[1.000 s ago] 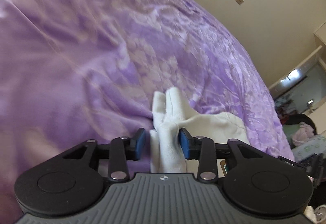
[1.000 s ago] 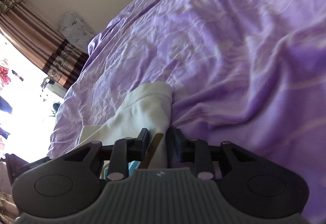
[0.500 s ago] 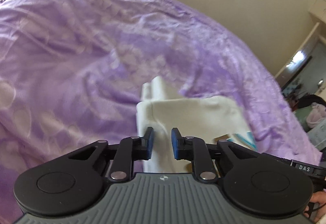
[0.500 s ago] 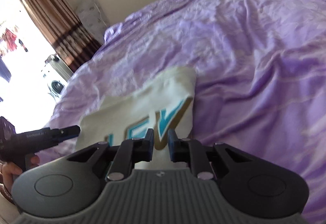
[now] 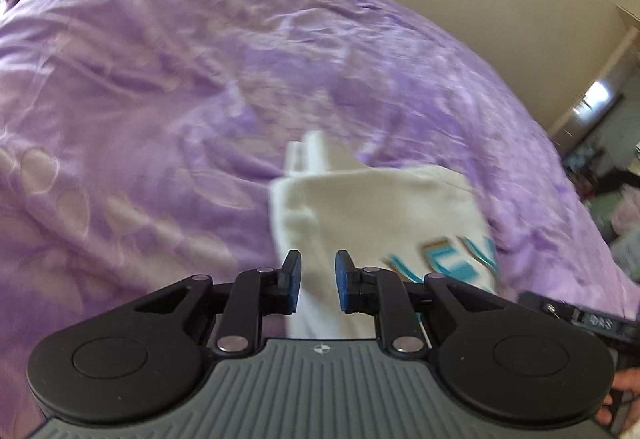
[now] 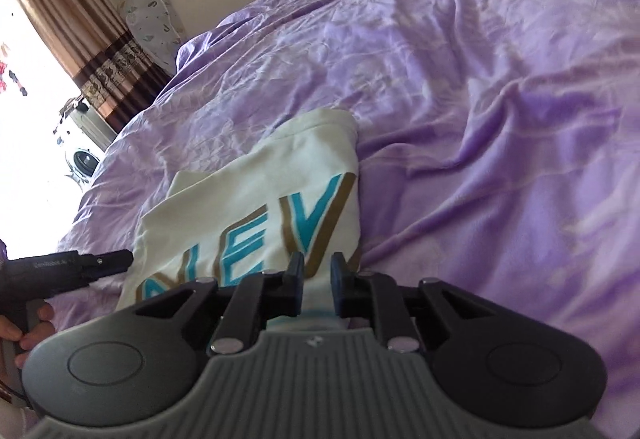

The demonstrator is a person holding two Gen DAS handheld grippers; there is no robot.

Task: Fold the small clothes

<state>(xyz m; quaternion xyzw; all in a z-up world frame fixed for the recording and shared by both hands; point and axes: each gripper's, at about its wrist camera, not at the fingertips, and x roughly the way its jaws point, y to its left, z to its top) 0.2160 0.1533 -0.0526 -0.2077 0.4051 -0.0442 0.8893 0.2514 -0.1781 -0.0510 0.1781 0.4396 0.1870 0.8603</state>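
A small white garment (image 6: 256, 207) with teal and gold letters lies on the purple bedspread (image 6: 500, 119). It also shows in the left wrist view (image 5: 372, 207), blurred, with a white sleeve (image 5: 312, 151) sticking out at its far end. My left gripper (image 5: 317, 281) is narrowly parted over the garment's near left edge, with white cloth between its pads. My right gripper (image 6: 317, 281) is narrowly parted at the near right edge, with white cloth between its pads. The cloth looks lifted toward both grippers.
The purple bedspread (image 5: 160, 99) fills most of both views. Brown curtains (image 6: 76, 23) and a bright window stand far left in the right wrist view. A patterned pillow (image 6: 150, 19) leans on the wall. A doorway (image 5: 600, 99) and room clutter show at the right.
Both grippers pulled back and up from the bed, so more of the garment and its letters shows. The left jaws narrowed on the cloth, then parted slightly.
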